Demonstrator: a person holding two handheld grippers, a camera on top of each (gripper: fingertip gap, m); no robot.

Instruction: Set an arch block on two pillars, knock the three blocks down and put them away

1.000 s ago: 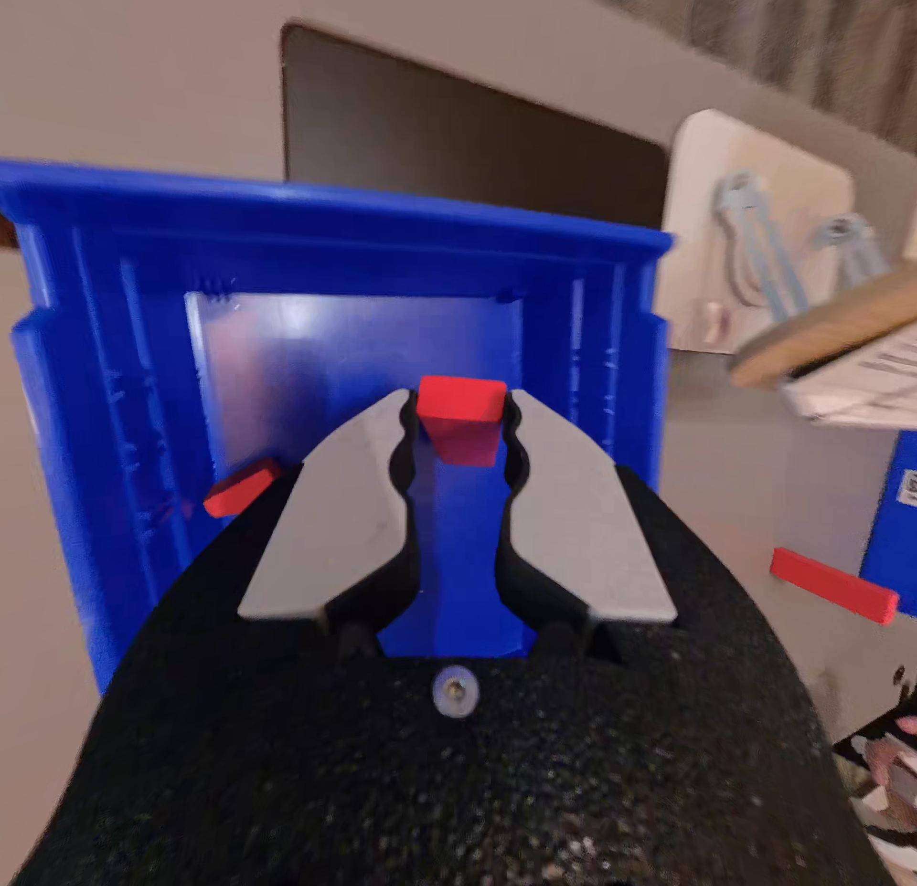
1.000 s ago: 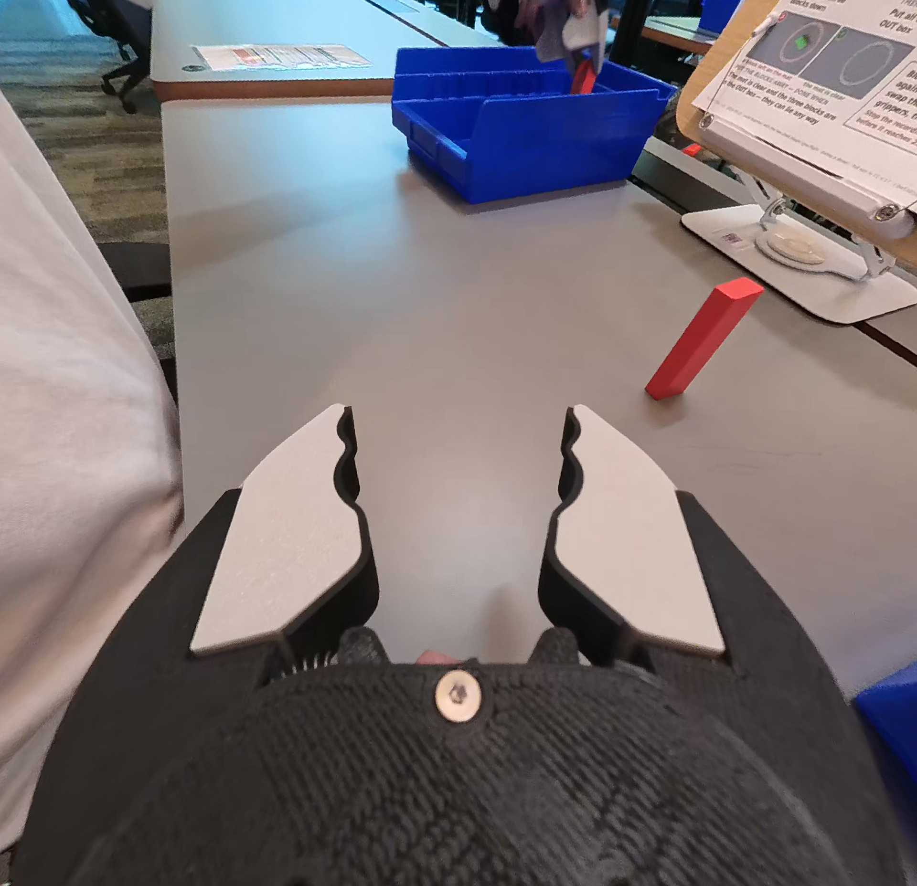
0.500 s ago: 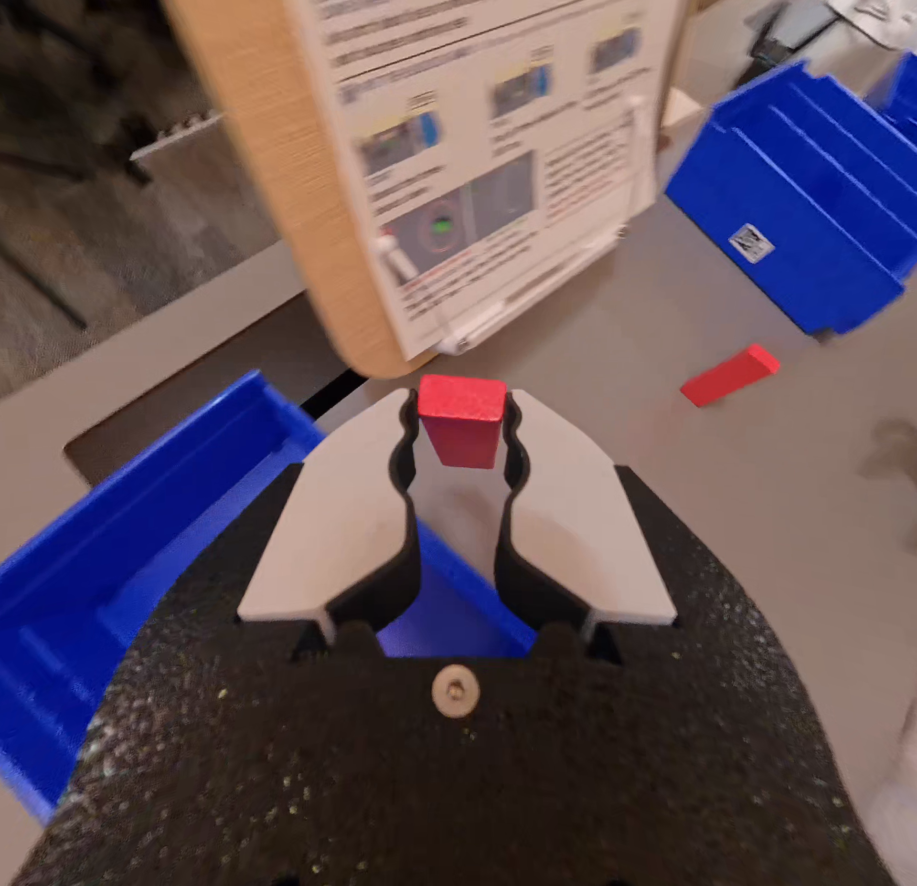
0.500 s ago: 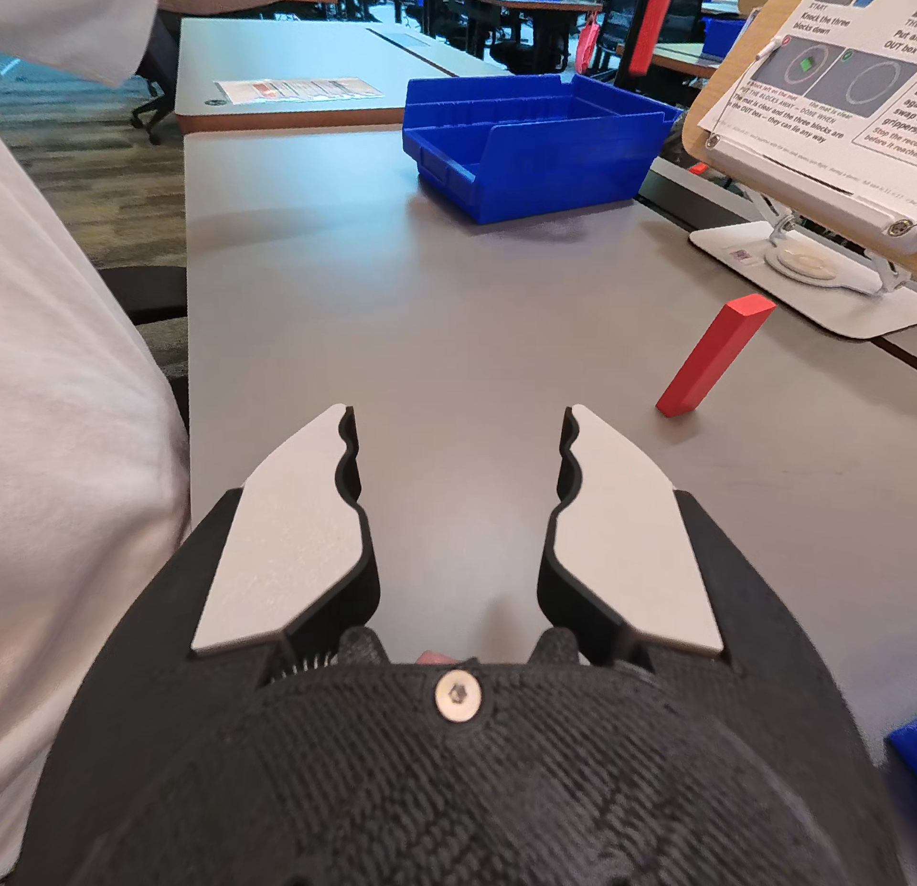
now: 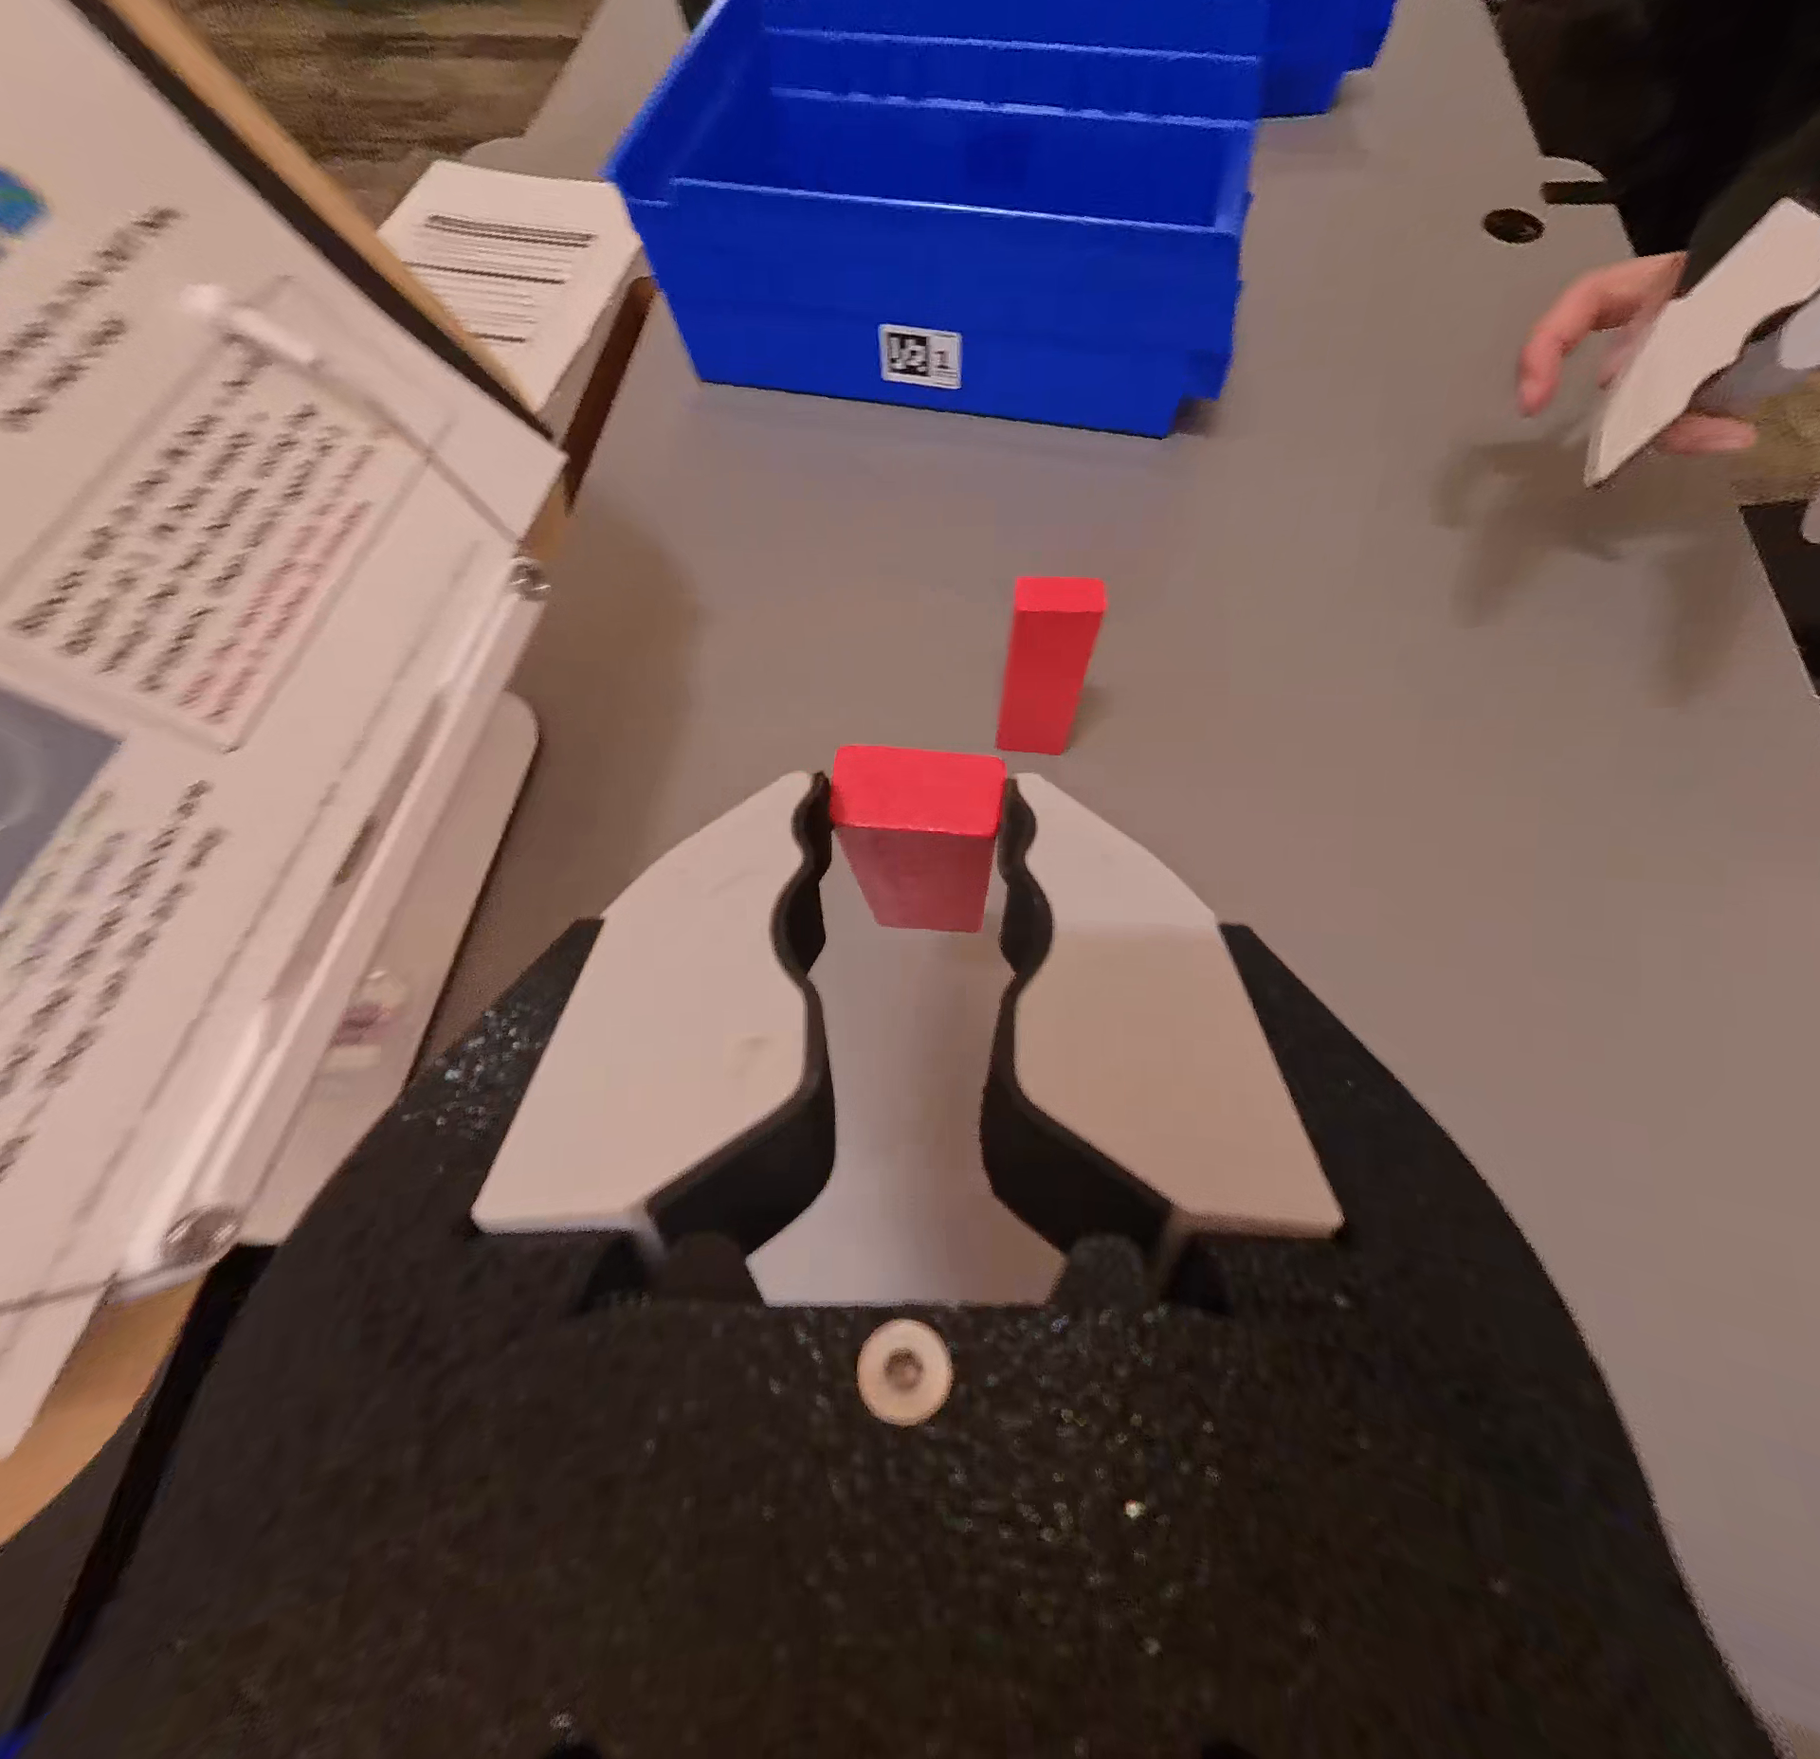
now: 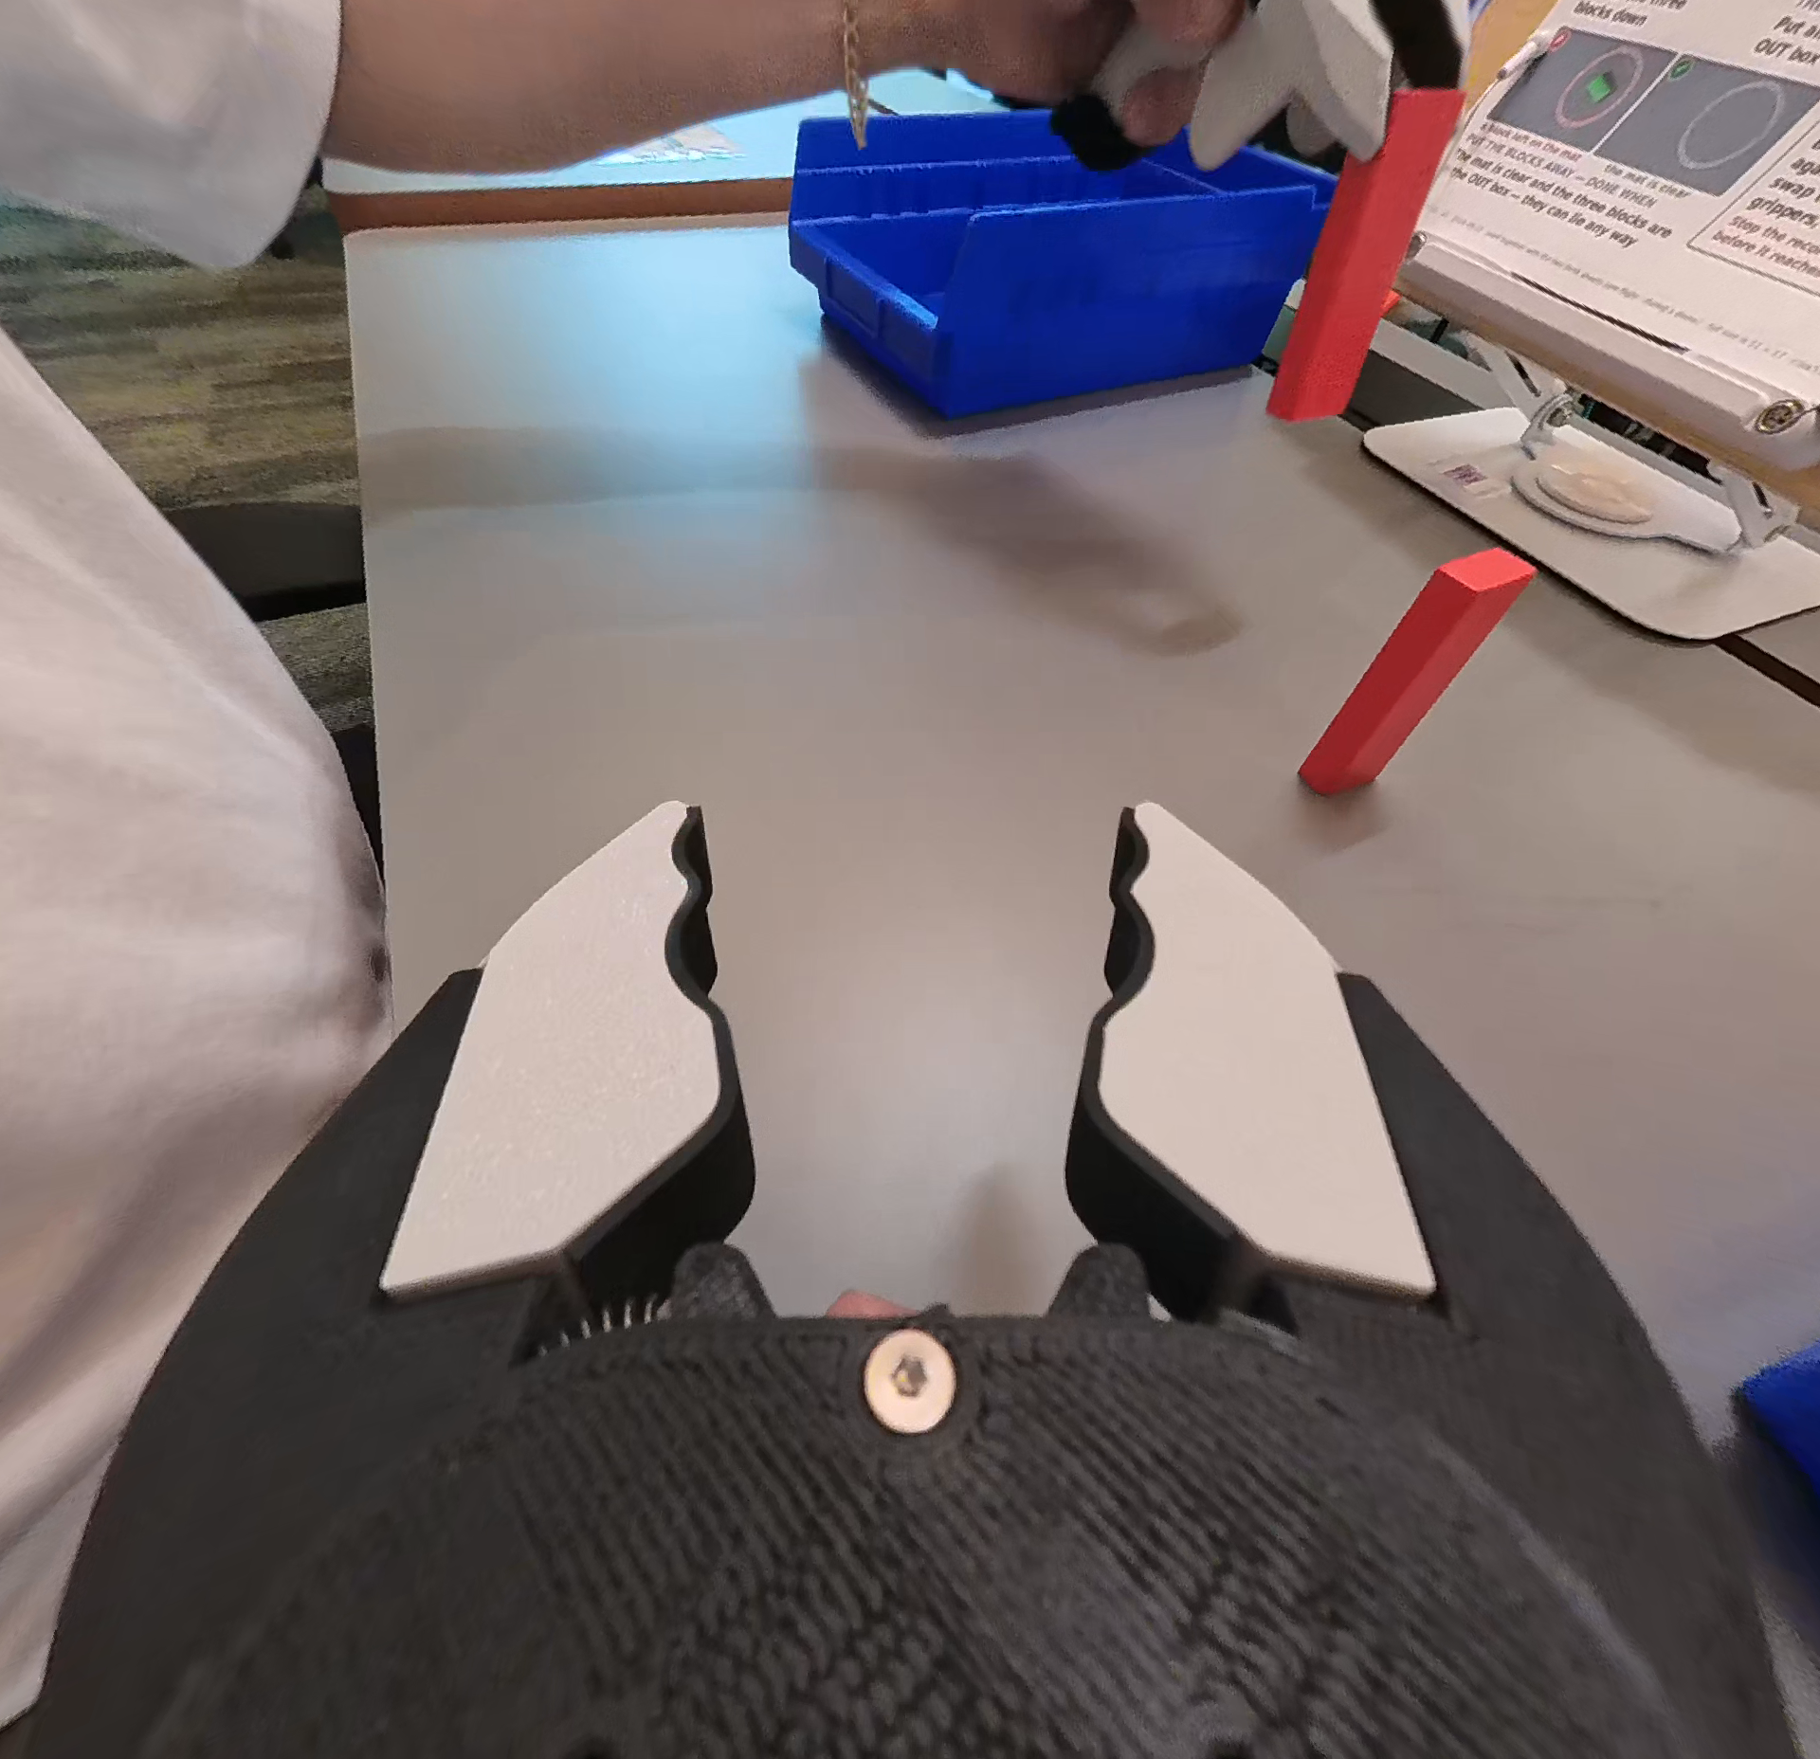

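Note:
My left gripper point(image 5: 916, 794) is shut on the top end of a red block point(image 5: 921, 865) and holds it upright above the grey table. Just beyond it a second red block point(image 5: 1049, 668) stands on end on the table. In the right wrist view the left gripper point(image 6: 1394, 97) hangs high at the upper right with its red block point(image 6: 1364, 254) well clear of the table, a little behind the standing red block point(image 6: 1413, 673). My right gripper point(image 6: 911, 855) is open and empty, low over bare table, nearer than the standing block and to its left.
A blue bin point(image 5: 945, 235) with a small tag stands beyond the standing block. Another blue bin point(image 6: 1044, 264) stands at the far end. An instruction board on a white stand point(image 6: 1625, 491) lines the table's side. A white sleeve point(image 6: 148, 826) fills the left edge. My right fingertips sit around 30 cm from my left ones.
My left gripper has carried the red block out of the blue bin, swung past the instruction board, and now holds it over the table near the standing block. The right gripper has barely moved.

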